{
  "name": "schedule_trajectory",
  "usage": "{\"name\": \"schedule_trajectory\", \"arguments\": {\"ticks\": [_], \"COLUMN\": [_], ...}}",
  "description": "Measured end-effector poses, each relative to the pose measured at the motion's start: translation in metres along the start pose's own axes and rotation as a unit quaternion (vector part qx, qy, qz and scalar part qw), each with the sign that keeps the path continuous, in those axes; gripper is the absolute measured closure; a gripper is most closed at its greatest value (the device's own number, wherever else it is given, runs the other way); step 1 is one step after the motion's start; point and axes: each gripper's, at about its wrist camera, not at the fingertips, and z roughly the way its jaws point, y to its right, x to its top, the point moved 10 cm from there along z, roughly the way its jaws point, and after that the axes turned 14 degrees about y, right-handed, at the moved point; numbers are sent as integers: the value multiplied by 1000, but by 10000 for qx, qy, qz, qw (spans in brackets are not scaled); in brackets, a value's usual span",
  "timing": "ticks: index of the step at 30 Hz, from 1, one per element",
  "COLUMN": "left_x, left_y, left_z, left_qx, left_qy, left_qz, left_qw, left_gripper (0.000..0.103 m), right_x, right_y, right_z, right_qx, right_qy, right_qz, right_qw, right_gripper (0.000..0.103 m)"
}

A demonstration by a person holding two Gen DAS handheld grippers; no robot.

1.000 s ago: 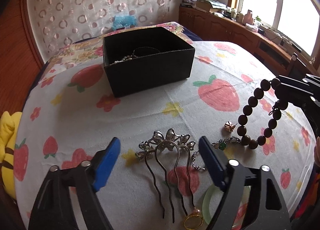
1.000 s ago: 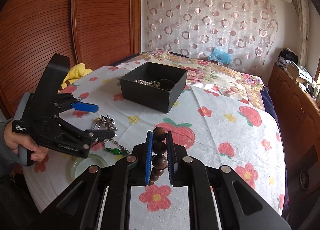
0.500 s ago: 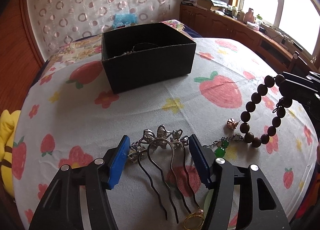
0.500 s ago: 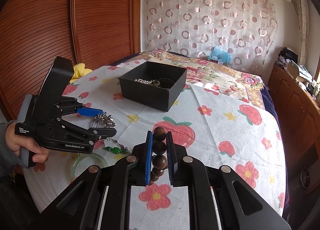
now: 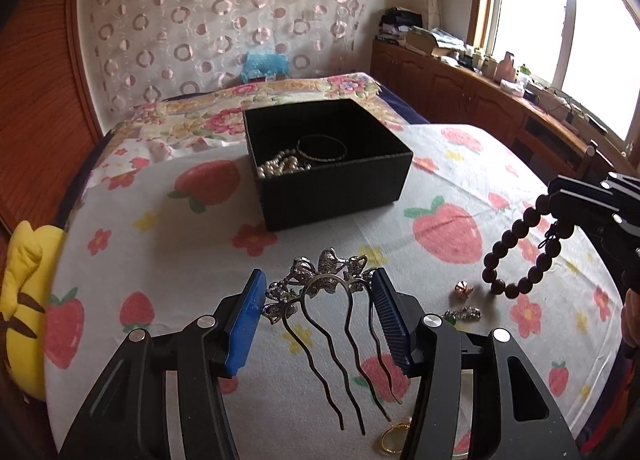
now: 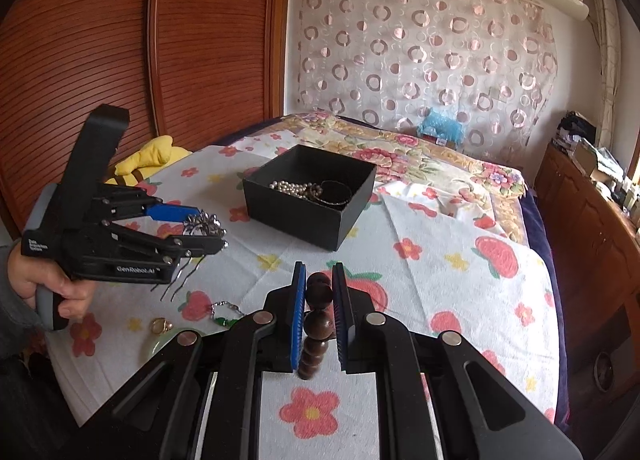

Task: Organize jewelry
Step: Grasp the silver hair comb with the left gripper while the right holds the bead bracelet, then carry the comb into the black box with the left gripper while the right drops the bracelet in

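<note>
Left hand-held gripper [image 5: 318, 316] just closed on silver flower-topped hair comb [image 5: 326, 284], lifted; right hand-held gripper [image 6: 320, 314] gripping dark wooden bead bracelet [image 6: 318, 326]; black box [image 5: 332, 188] next.

The left gripper [image 5: 318, 314] closed on the hair comb [image 5: 328, 296]; lifted it.

The pale green round bangle [image 6: 160, 344] lies mostly hidden behind the right tongs [image 6: 319, 324]. The gold ring [image 5: 394, 438] is partly covered by the left tongs [image 5: 318, 318].

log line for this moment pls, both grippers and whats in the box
left gripper: just closed, gripping silver hair comb, lifted | right gripper: shut on bead bracelet | black box: pearls, bangle
</note>
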Motion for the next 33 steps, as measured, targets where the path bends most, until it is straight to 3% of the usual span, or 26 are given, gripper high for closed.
{"name": "schedule_trajectory", "arguments": {"ticks": [22, 33], "left_x": [53, 84], "left_y": [-14, -19], "left_z": [-11, 4], "left_qx": [67, 60], "left_qy": [562, 696], "left_qz": [-35, -6], "left_qw": [9984, 9976], "left_gripper": [51, 51], "right_x": [57, 94], "right_y": [9, 18], "right_z": [23, 59], "right_qx": [81, 246], "right_qy": [392, 548], "right_qz": [-97, -71], "right_qw": [9992, 9982], "right_gripper": [88, 88]}}
